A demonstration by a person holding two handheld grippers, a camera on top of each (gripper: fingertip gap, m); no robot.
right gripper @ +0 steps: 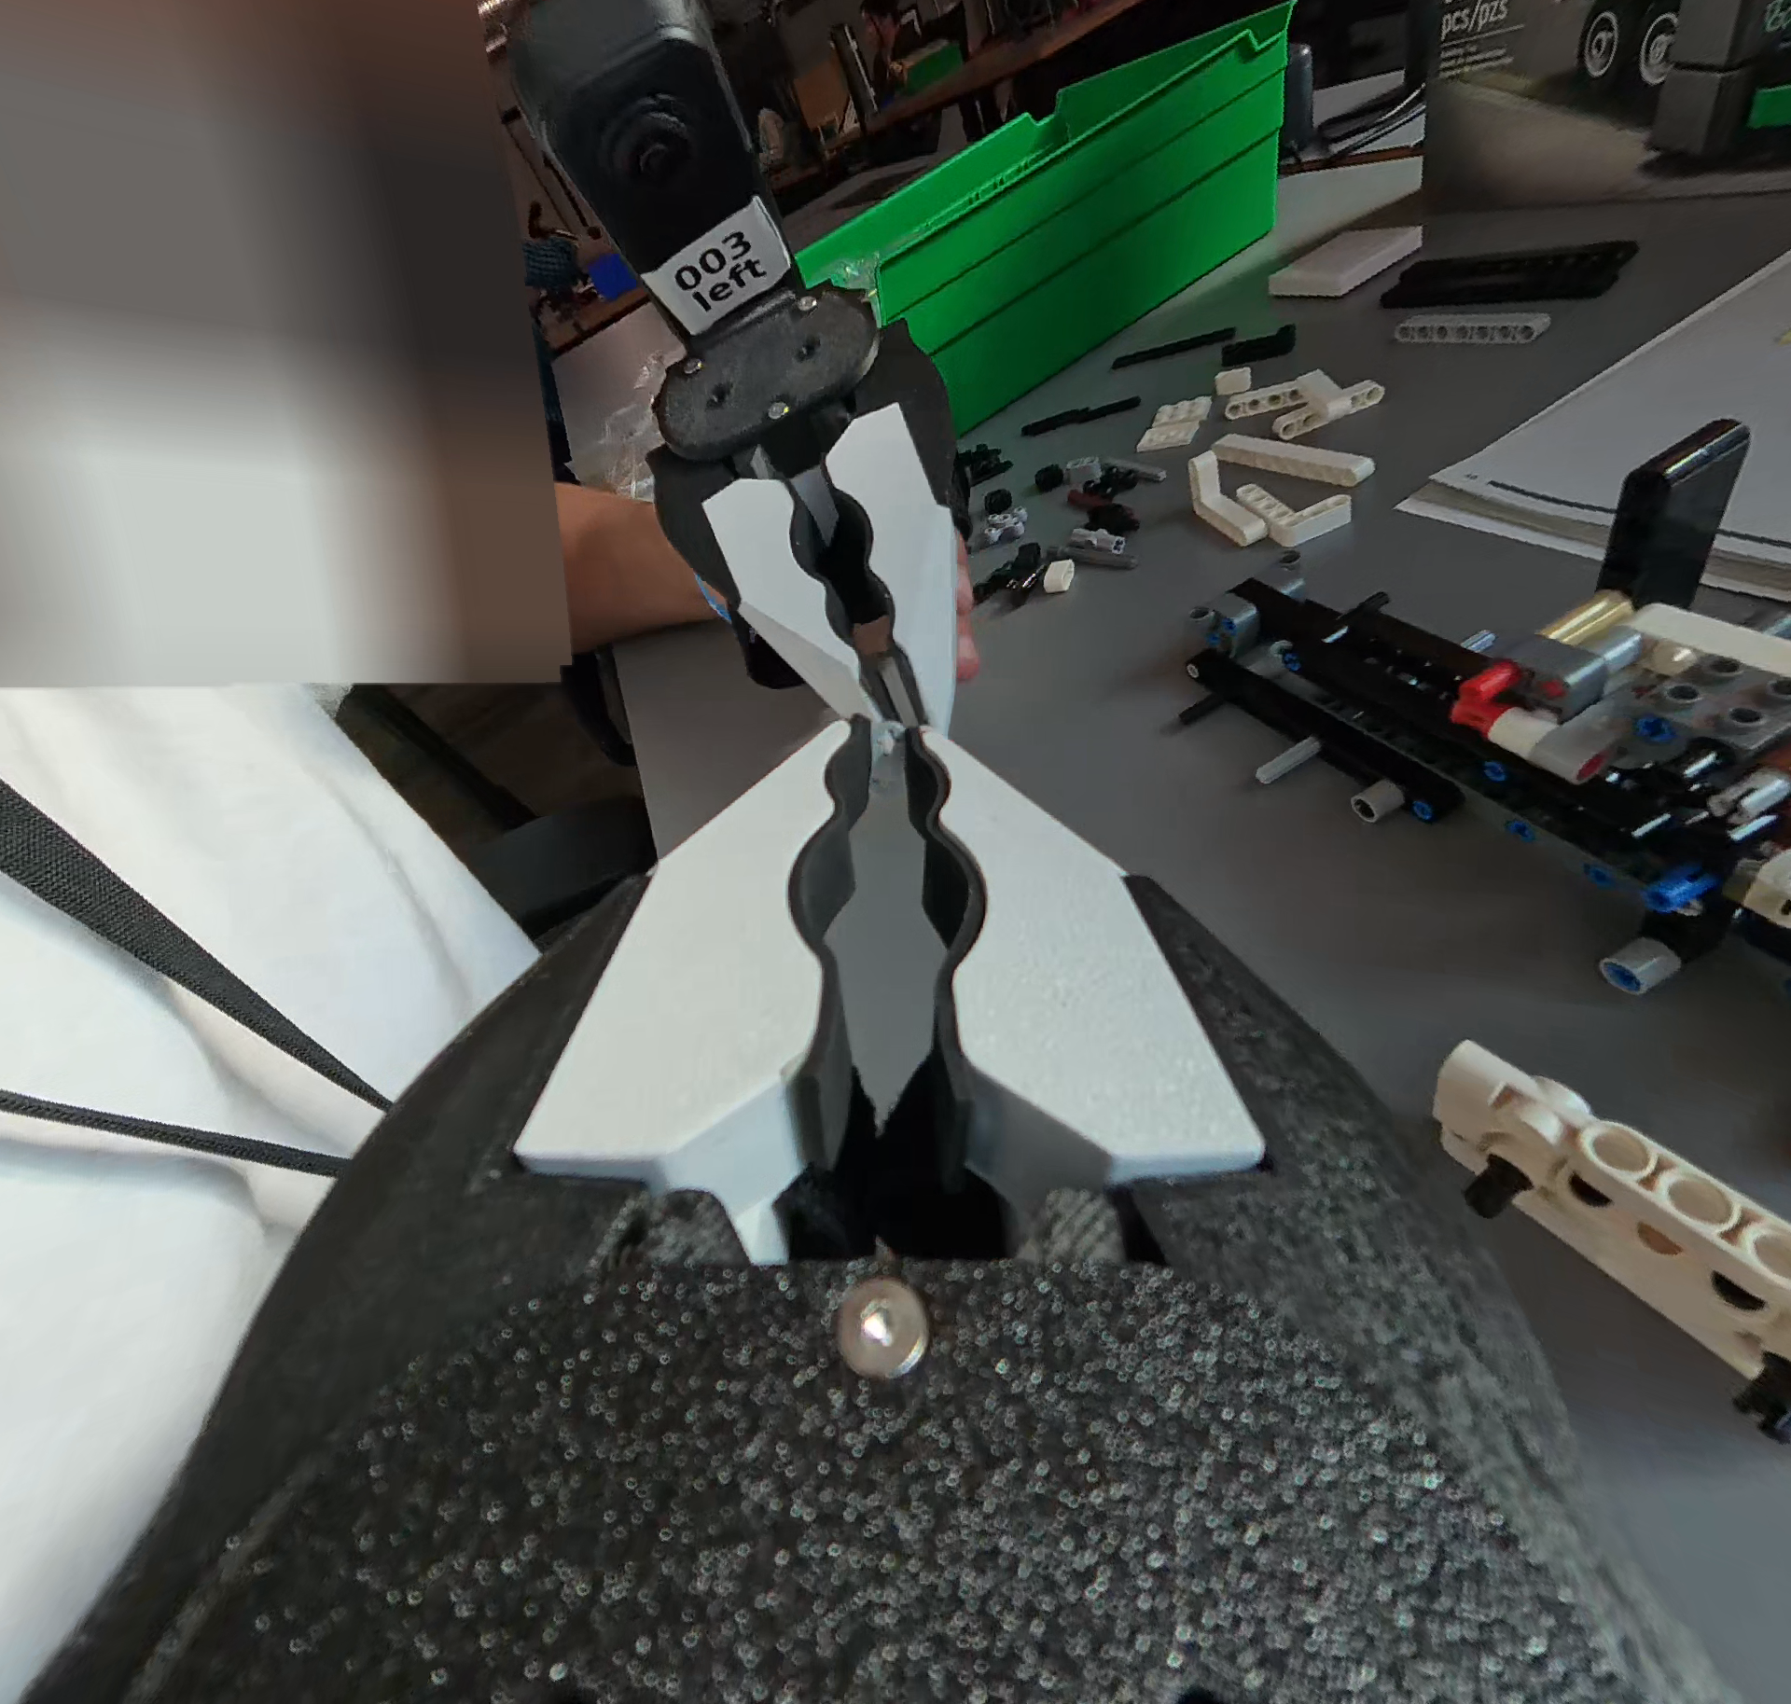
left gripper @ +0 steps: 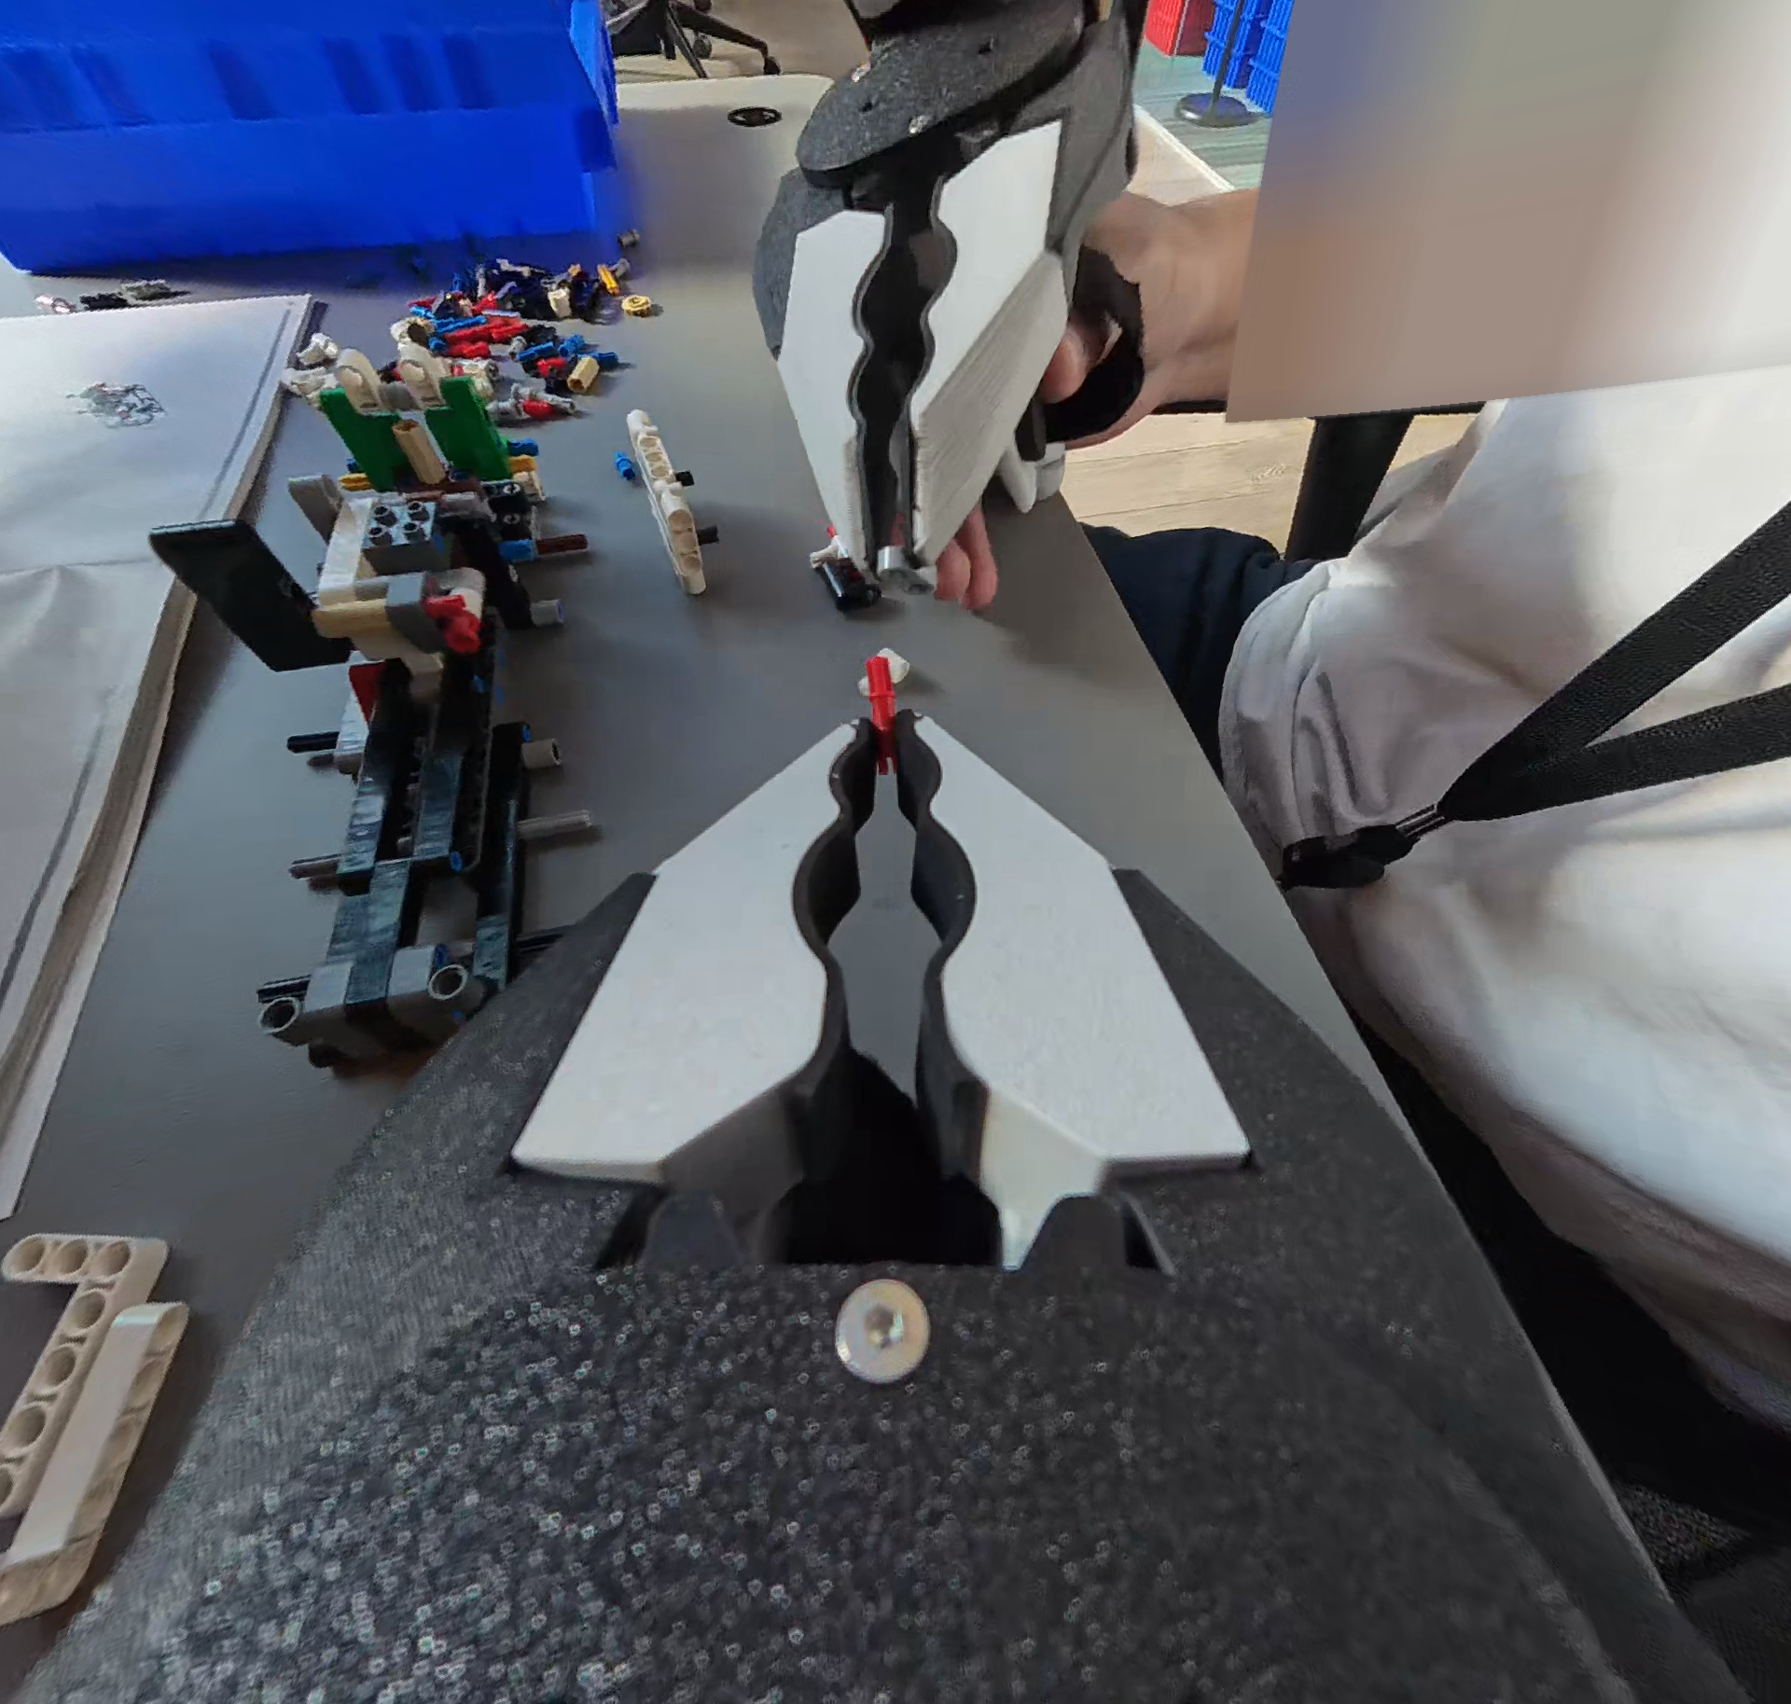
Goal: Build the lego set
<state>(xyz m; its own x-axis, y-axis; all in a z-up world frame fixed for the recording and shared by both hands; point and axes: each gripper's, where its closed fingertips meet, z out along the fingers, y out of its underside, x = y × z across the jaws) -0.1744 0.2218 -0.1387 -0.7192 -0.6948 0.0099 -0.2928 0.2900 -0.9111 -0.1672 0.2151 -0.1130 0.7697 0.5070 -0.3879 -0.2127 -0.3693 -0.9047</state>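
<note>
The left tongs point(left gripper: 880, 737) are pinching a small red peg point(left gripper: 880, 708) by its tail end, most of the peg sticking out past the tips, close to the worktop point(left gripper: 678, 688) edge nearest the person. So little of it is gripped that a knock could twist it out and send it over that edge. Just beyond it on the worktop lies a small white piece point(left gripper: 896, 661), loose and easy to flick away.

Farther along that edge, the right tongs point(left gripper: 896, 564) are closed on a small light grey piece point(left gripper: 906, 567), low over a little black and red part point(left gripper: 848, 584). From the right side the two sets of tips look nearly touching, so a clash between them seems the likeliest upset, either piece slipping.

Toward the middle of the worktop stands a half-built black brick frame point(left gripper: 417, 843) with thin rods poking out sideways; a swinging wrist could catch those. Past it sits a heap of tiny coloured pegs point(left gripper: 523, 330), then a blue bin point(left gripper: 291, 88) at the far edge.
</note>
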